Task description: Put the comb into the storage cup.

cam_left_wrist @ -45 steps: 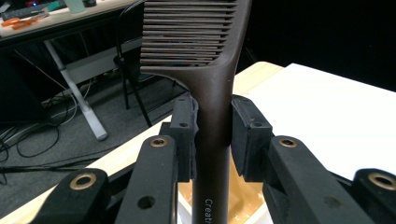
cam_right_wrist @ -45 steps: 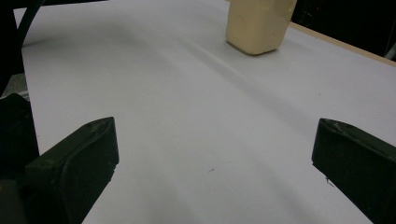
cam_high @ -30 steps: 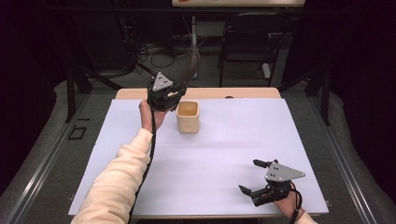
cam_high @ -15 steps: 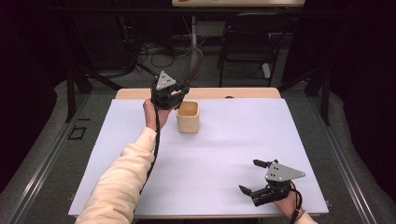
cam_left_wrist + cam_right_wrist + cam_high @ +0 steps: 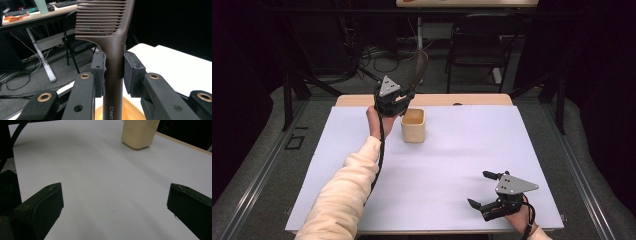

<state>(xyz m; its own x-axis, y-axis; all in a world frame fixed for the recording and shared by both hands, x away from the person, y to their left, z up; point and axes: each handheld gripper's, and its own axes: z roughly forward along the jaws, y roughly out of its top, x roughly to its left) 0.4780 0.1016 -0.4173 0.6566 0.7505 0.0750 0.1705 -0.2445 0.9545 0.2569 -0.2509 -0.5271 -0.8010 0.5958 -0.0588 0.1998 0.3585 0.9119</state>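
The left gripper (image 5: 398, 102) is up off the bench (image 5: 512, 145), holding a dark brown comb (image 5: 113, 62) by its handle, and the left gripper view tells why it sits so steady: the jaws are closed in from either side on the narrow neck just below the teeth, pads flat against it, so the comb stands upright with its toothed end pointing up and away. Directly under it sits the small tan cup (image 5: 413, 125), open mouth up, on the far-middle part of the white sheet; the handle's lower end hangs over, maybe just inside, that mouth, though how deep I cannot tell. That lineup reads to me like a drop-in or a lift-out of the comb, handle end down, with the cup serving as its holder. Gripping high on the handle leaves the lower length free to go into the cup without the jaws fouling its rim. Over at the near right corner, the right gripper (image 5: 488, 189) rests low by the bench surface, jaws spread wide with nothing between them, well apart from the cup, apparently parked out of the way.
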